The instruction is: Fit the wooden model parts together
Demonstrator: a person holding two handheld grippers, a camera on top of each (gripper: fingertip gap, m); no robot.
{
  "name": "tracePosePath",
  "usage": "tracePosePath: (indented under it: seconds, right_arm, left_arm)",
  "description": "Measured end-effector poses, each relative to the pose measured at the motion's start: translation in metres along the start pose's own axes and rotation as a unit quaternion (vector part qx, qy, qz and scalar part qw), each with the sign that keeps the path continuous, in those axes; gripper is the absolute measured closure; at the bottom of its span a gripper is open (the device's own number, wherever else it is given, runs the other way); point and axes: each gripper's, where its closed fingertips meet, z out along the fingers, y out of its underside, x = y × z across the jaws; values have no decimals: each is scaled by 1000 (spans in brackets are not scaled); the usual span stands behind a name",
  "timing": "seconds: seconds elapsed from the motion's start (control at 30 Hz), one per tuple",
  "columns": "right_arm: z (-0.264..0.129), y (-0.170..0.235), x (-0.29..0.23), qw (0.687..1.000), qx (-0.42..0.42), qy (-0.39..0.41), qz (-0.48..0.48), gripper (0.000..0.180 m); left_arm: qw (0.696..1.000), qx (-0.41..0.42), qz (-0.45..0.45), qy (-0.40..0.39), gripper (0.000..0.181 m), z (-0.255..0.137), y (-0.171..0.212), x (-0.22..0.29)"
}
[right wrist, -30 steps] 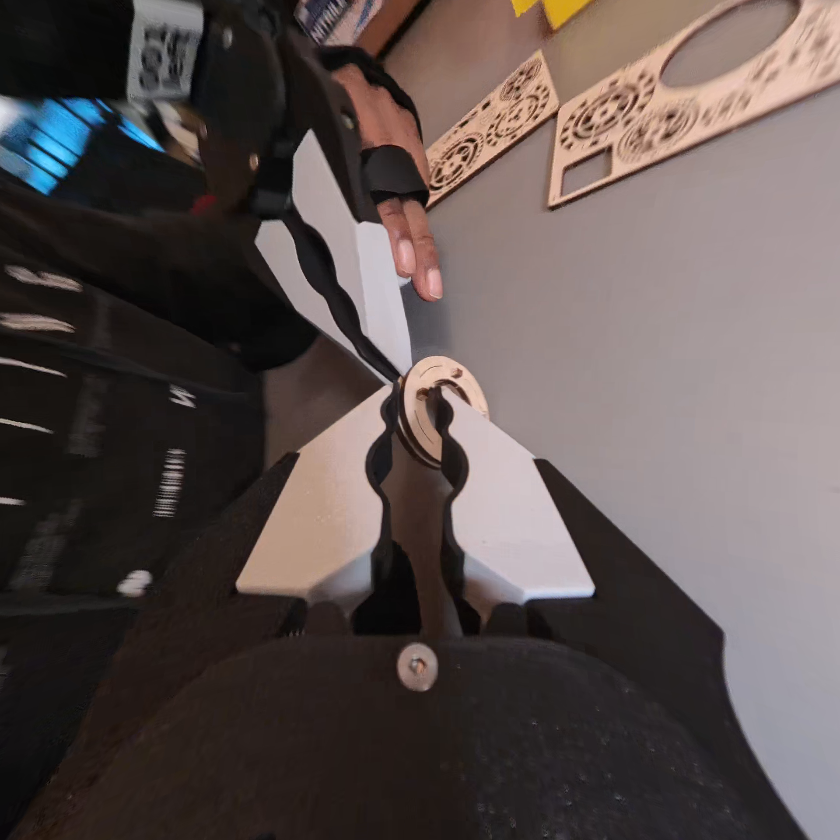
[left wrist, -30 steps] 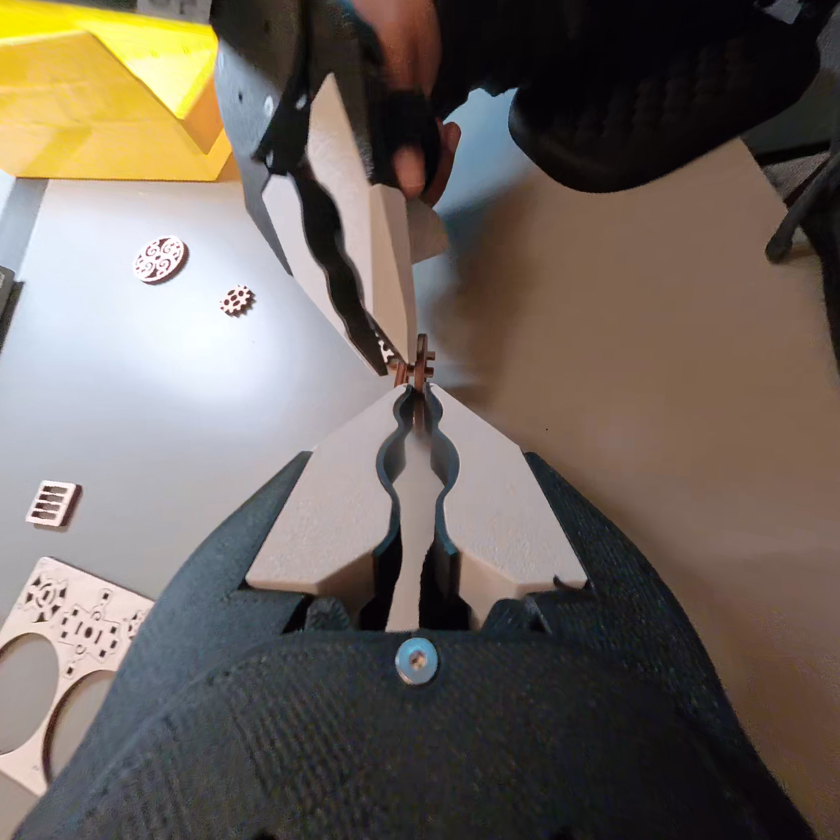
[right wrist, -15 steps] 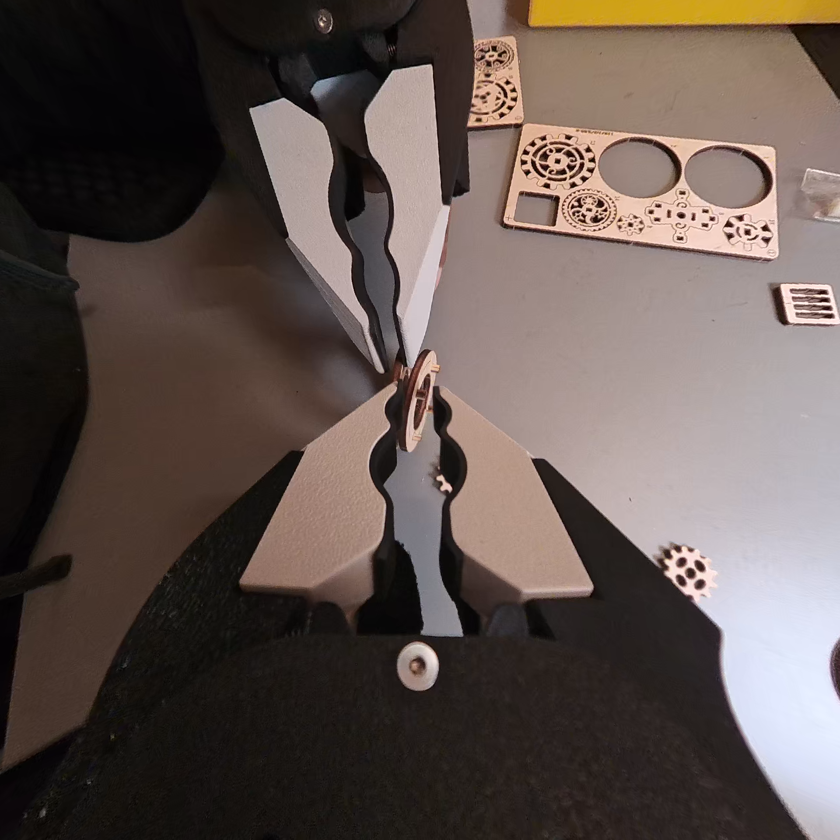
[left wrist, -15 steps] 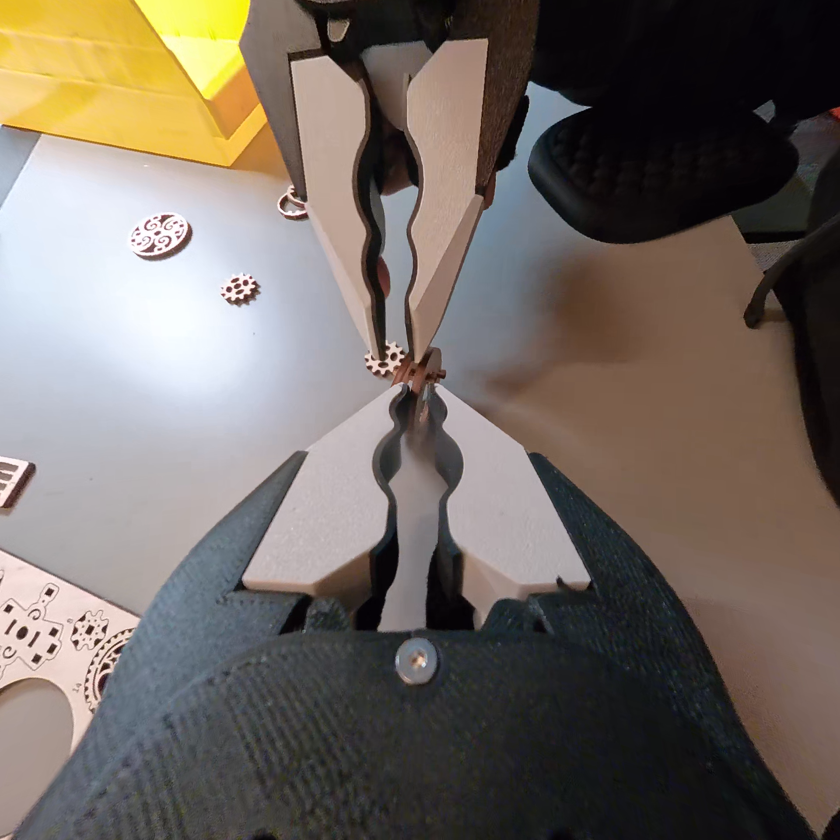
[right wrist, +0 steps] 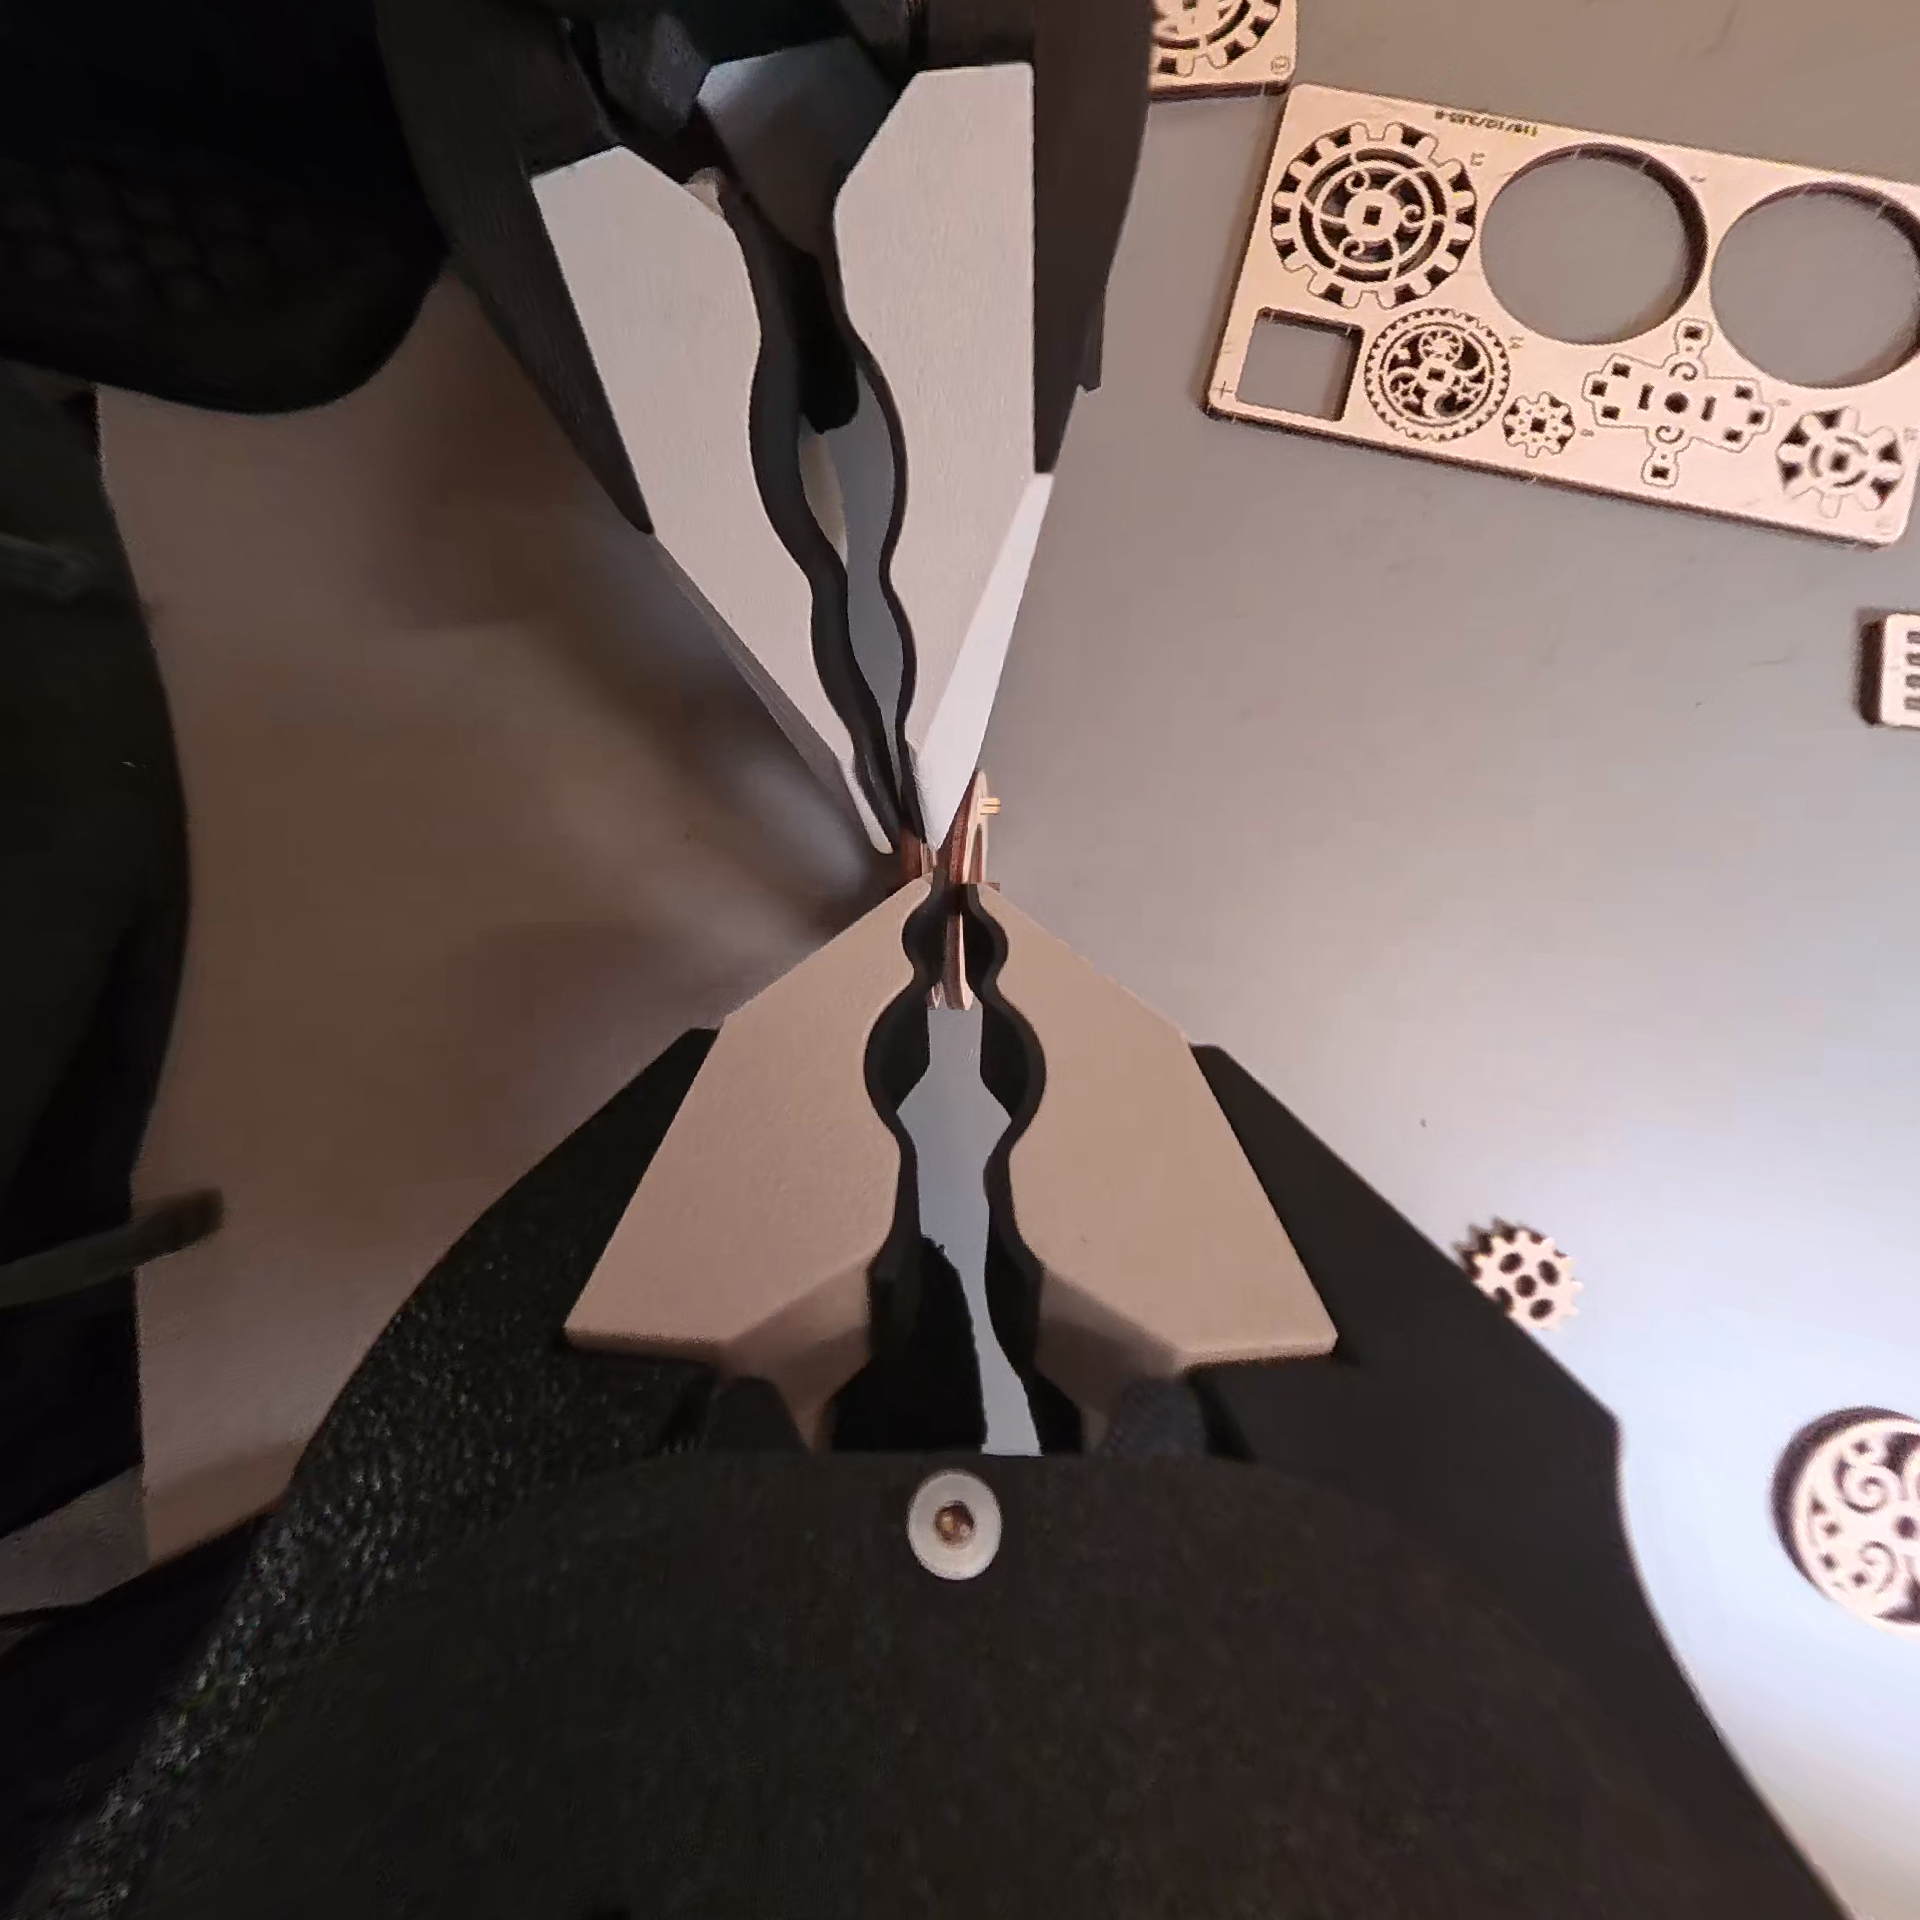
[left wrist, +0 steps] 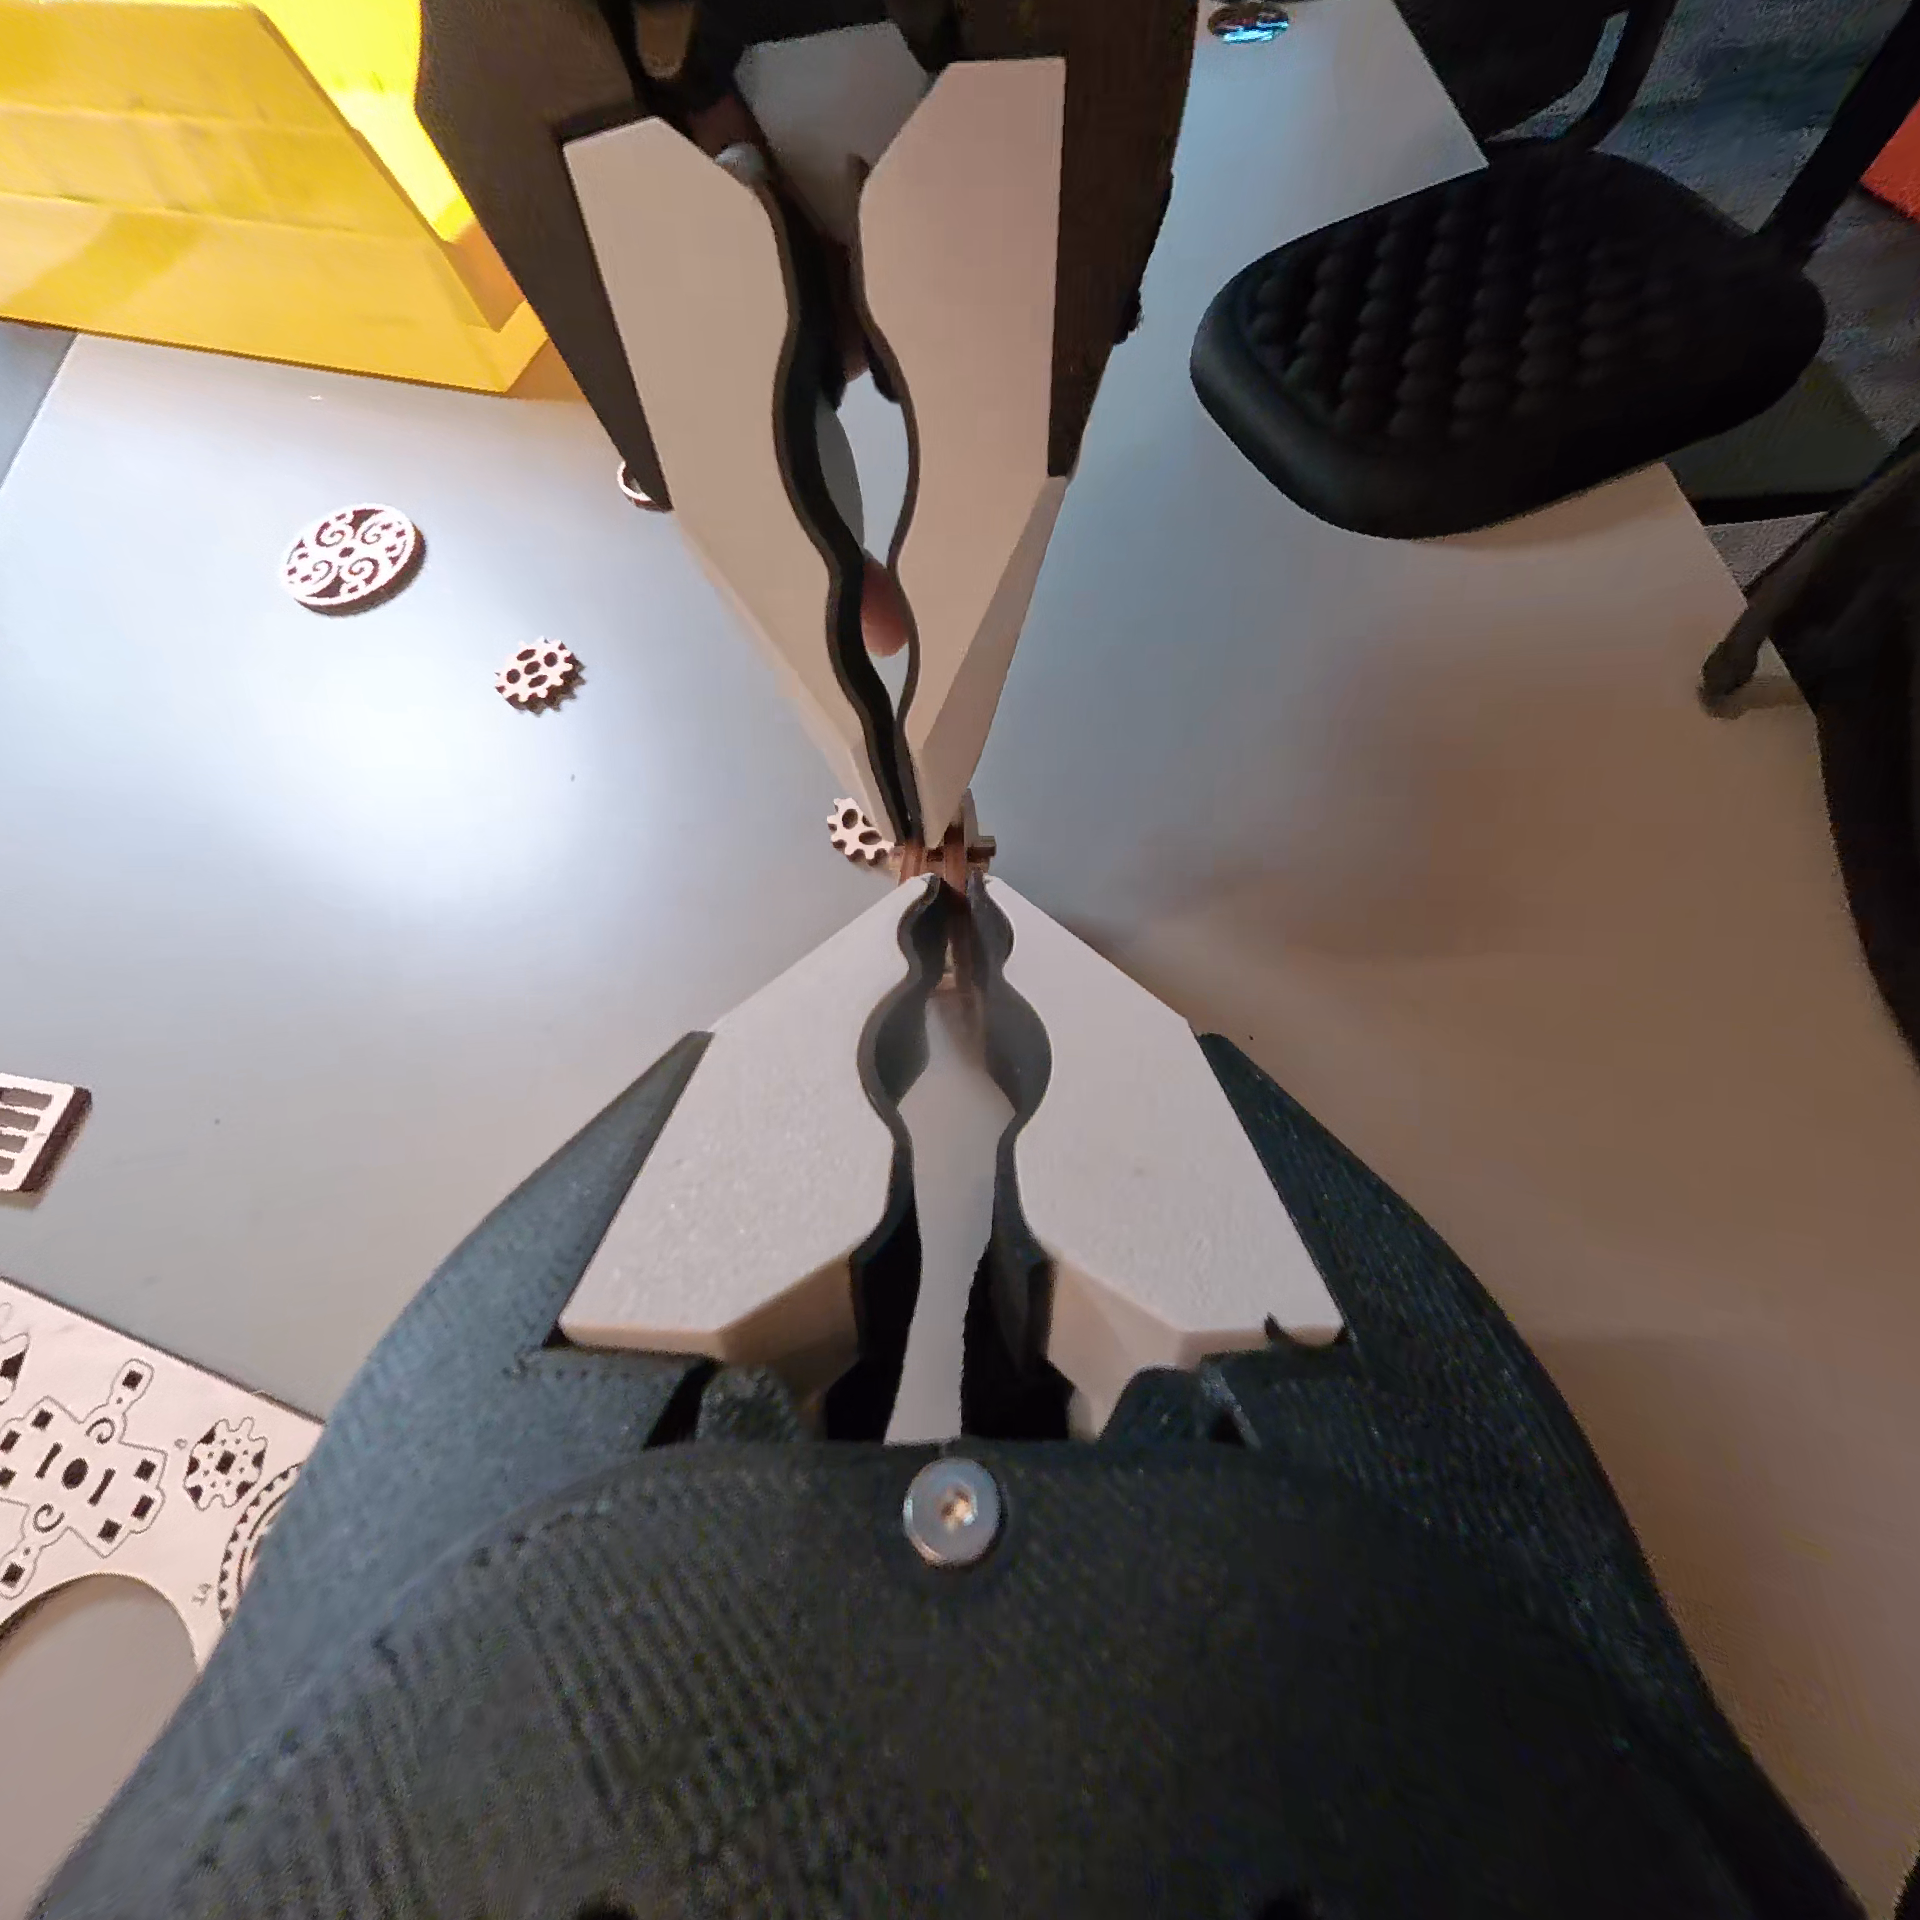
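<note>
Left claw (left wrist: 954,902): clenched on wooden disc (left wrist: 962,940), edge-on.
Right claw (right wrist: 948,902): clenched on same disc, tip-to-tip with left claw.
Small gear (left wrist: 856,827): on surface (left wrist: 312,883) left of tips.

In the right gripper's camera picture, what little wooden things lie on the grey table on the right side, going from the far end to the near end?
Far to near: the wooden sheet with round holes → the small slotted square piece → the little gear → the round swirly disc.
</note>
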Motion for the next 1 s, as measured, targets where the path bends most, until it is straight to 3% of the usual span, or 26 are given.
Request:
tracePosePath:
  seconds: [0.87,1.0]
  right_arm:
    - [4,-10,6,999,28,38,-10,179]
    - [-1,-4,3,996,-9,66,-64,163]
  left_arm:
    - [1000,-9,11,21,178,-5,4,1]
    - [999,-19,43,17,179,-1,1,6]
